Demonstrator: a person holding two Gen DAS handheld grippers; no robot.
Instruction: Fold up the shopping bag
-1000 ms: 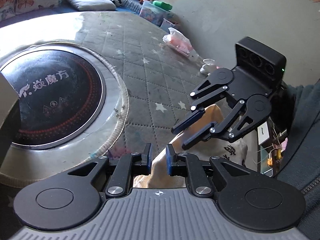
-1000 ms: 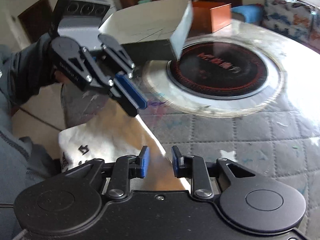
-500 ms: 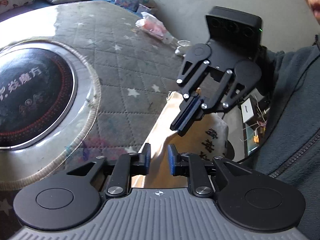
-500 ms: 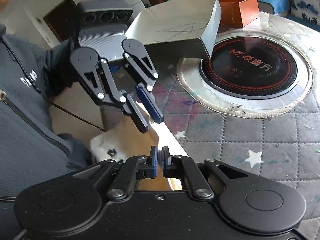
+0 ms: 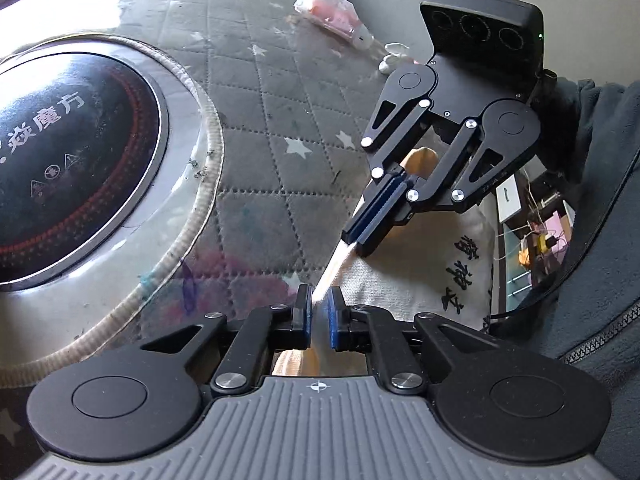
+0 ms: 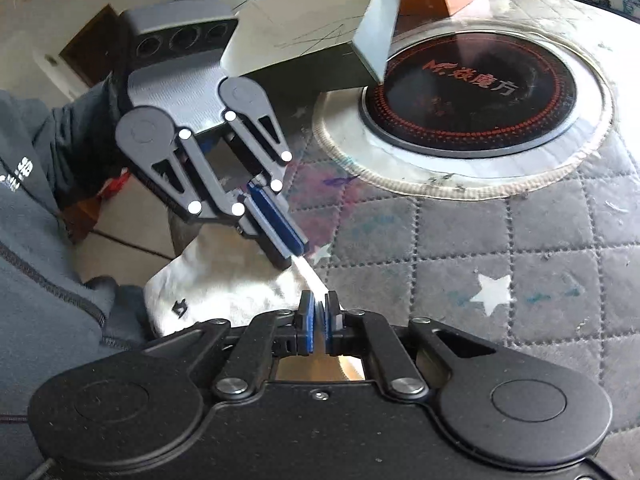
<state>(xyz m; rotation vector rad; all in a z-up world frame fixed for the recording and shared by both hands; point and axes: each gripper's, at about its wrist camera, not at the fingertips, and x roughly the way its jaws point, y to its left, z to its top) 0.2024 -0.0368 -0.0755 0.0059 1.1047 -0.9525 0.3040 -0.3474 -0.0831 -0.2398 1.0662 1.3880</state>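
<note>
We hold the bag (image 5: 420, 276) by one edge, pinched at two spots: the left gripper (image 5: 319, 316) clamps the edge close to us, the right gripper (image 5: 370, 222) clamps the same edge a little further along. Both pairs of jaws are pressed together on the cloth with only the thin fabric between the blue pads.

The likeliest trouble, we judge, is slip: the grip is only on a narrow strip of edge, so a tug apart could pull the fabric out of one gripper. If only one layer is caught, the fold could come out crooked. The hanging part may also drag on the table (image 5: 280, 128) rim and bunch.

The bag is cream cloth with black characters printed on it, limp and creased. It drapes off the near edge of the quilted table, between us and the round hob (image 6: 472, 96), mostly hanging below the grippers.
</note>
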